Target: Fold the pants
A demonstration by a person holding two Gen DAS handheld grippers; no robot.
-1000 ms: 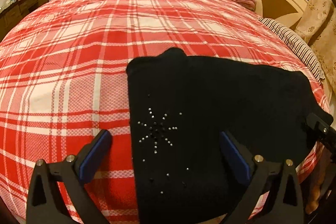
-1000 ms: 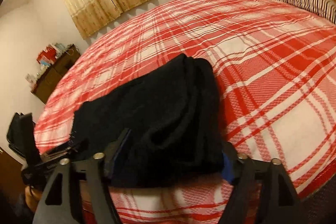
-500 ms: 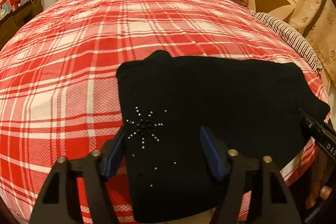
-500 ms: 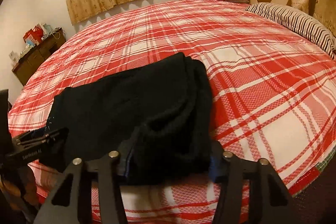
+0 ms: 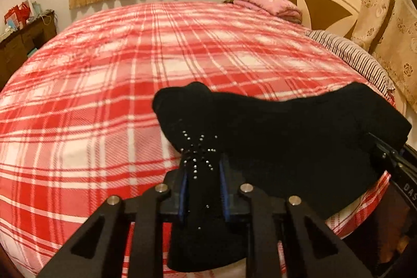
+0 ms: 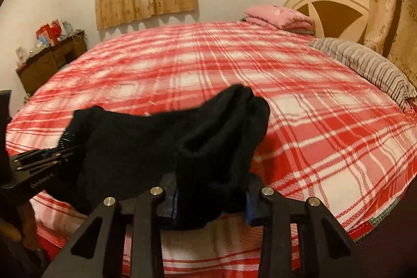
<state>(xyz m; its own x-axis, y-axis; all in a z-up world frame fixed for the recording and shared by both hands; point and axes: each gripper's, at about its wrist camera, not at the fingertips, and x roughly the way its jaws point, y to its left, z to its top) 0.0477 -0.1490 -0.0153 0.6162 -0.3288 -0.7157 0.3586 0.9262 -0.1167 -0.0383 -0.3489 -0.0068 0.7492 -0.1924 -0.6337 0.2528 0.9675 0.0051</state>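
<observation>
Black pants (image 5: 286, 137) with a rhinestone star lie folded near the front edge of the bed, their near edge lifted. My left gripper (image 5: 202, 181) is shut on the left end of the pants, at the star. My right gripper (image 6: 211, 196) is shut on the thick right end of the pants (image 6: 161, 142). The right gripper also shows at the right edge of the left wrist view (image 5: 388, 155). The left gripper shows at the left of the right wrist view (image 6: 44, 160). The fabric sags between the two grips.
The bed has a red and white plaid cover (image 5: 130, 74). A pink folded blanket (image 5: 268, 4) and a striped pillow (image 5: 351, 56) lie by the headboard (image 5: 325, 1). A dark dresser (image 6: 49, 61) stands at the far left wall. Curtains hang behind.
Both grippers have closed on the near edge of the pants and lifted it off the bed. The pants now bunch up between the jaws.
</observation>
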